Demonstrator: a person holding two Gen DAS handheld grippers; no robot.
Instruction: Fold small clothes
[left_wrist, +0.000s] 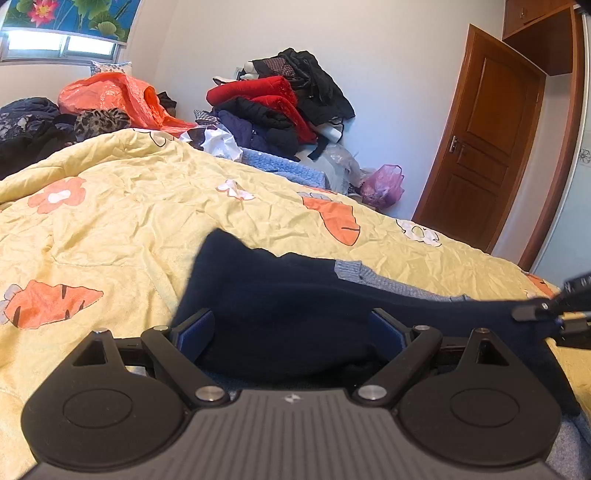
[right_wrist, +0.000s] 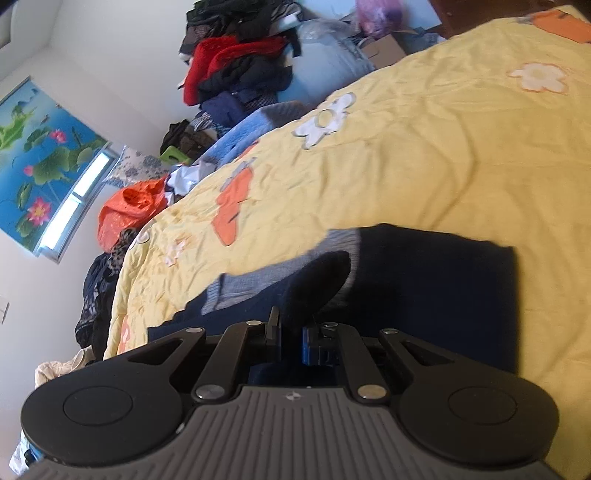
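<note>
Right claw has the fold edge; left claw is off the cloth.

Navy garment (left_wrist: 280, 295) lies flat on the yellow quilt (left_wrist: 129, 221), long axis running 9 to 3 in the left view. Right gripper (right_wrist: 291, 332) is clamped on a raised navy flap at its 12. Left gripper (left_wrist: 291, 332) stands apart, cloth between its fingers unpinched. Right hand is nearer the carry.
</note>
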